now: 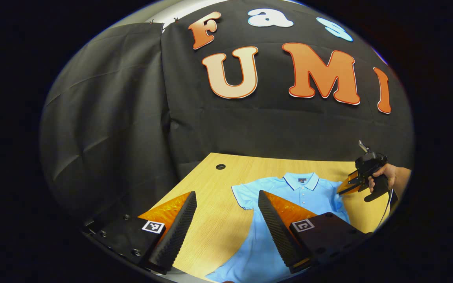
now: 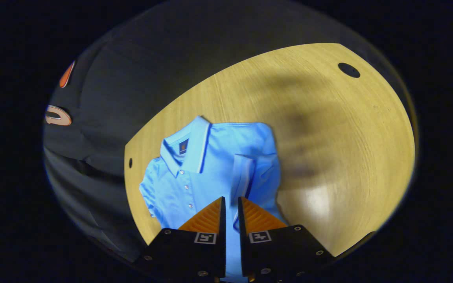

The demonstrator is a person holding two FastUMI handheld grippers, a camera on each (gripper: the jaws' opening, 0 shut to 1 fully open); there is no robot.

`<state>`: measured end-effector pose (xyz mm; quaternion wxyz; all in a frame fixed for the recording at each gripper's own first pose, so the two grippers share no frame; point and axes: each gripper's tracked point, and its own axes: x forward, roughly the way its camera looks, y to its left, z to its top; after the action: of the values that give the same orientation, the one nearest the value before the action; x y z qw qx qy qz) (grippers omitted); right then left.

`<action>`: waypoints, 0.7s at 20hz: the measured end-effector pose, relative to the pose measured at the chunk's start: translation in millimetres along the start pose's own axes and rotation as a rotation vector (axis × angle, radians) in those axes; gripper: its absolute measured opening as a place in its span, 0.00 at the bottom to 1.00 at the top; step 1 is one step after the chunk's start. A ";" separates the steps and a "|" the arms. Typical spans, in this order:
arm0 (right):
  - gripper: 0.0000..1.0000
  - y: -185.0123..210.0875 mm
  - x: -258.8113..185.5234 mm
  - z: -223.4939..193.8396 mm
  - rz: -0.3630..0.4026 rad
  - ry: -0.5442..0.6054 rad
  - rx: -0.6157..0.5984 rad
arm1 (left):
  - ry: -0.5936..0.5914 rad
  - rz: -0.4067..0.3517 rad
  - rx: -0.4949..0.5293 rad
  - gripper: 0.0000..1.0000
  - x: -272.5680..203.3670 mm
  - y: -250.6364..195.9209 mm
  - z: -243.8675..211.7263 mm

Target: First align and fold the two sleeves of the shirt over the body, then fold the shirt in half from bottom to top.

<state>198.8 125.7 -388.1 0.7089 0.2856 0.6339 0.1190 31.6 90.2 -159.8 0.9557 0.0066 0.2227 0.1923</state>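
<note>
**Right sleeve carried over the body, left sleeve not yet folded**

Nearest in the left gripper view, the left gripper [image 1: 226,220] is held wide open above the near part of the table [image 1: 214,232], with nothing between its fingers. One finger [image 1: 175,232] is seen over bare wood, the other over the near hem side of the shirt [image 1: 309,196]; whether either touches the cloth cannot be told. It is judged to be waiting clear of the fabric so that the other side can be worked first.

Nearest in the right gripper view, the right gripper [image 2: 231,212] is almost closed, with only a narrow slit left between its fingers. A strip of blue cloth is seen through that slit, and the folded right sleeve [image 2: 246,177] is seen lying inward over the chest just beyond the tips. A pinch on the sleeve edge looks likely, but pressure from both fingers cannot be confirmed.

Farther off, the shirt is laid flat, front up and buttoned, with its collar [image 2: 191,145] toward the far wall. The left sleeve [image 1: 246,194] is spread out on the wood, unfolded. At the far right of the left gripper view, the right gripper is seen at the shirt's shoulder, gripped by a hand [image 1: 387,179].

By this judgement, 1 of 2 sleeve folds is under way, and the bottom-to-top fold is not yet begun.
</note>
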 end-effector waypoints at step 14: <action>0.72 -10.3 -83.1 -27.7 -0.066 -0.224 0.024 | 0.252 -0.409 -0.175 0.99 123.2 -34.1 -31.1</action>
<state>156.1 80.3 -325.7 0.7754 0.2846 0.5610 0.0555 132.6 101.9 -243.3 0.9363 -0.1452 0.3194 0.0126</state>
